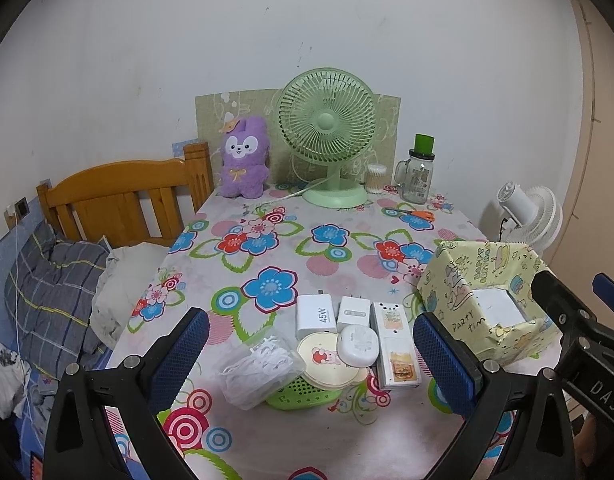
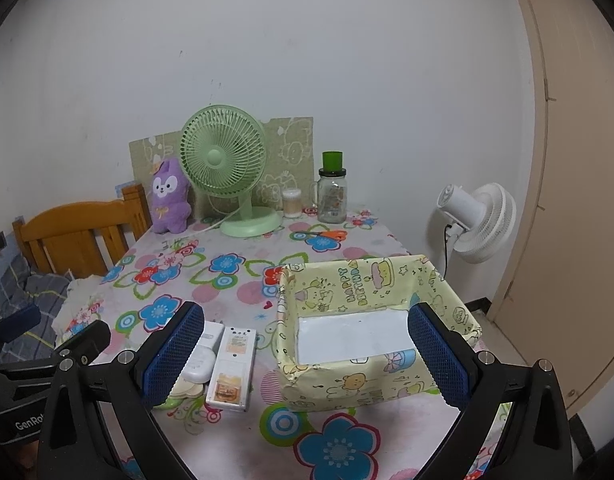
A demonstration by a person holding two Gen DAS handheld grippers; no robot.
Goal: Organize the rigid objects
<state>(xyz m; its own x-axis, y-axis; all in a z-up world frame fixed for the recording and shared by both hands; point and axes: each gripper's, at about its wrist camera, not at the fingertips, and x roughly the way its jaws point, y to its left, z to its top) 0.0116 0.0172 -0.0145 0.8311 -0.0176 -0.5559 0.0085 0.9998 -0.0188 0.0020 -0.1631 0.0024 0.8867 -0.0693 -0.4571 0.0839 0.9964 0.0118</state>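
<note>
A cluster of small objects lies near the table's front: a 45W white charger (image 1: 315, 313), a smaller white plug adapter (image 1: 353, 312), a white remote (image 1: 394, 344), a white oval case (image 1: 357, 345), a round cream compact (image 1: 327, 362) on a green basket (image 1: 299, 396), and a clear bag of white floss picks (image 1: 259, 368). My left gripper (image 1: 311, 360) is open, hovering just before them. A yellow paper-wrapped box (image 2: 371, 328), empty, stands to the right. My right gripper (image 2: 305, 356) is open in front of the box; the remote (image 2: 231, 368) shows at its left finger.
At the table's back stand a green fan (image 1: 327, 136), a purple plush (image 1: 243, 156), a cotton-swab jar (image 1: 376, 178), a glass mug jar with green lid (image 1: 419, 172) and orange scissors (image 1: 417, 214). A bed lies left; a white fan (image 2: 479, 220) stands right.
</note>
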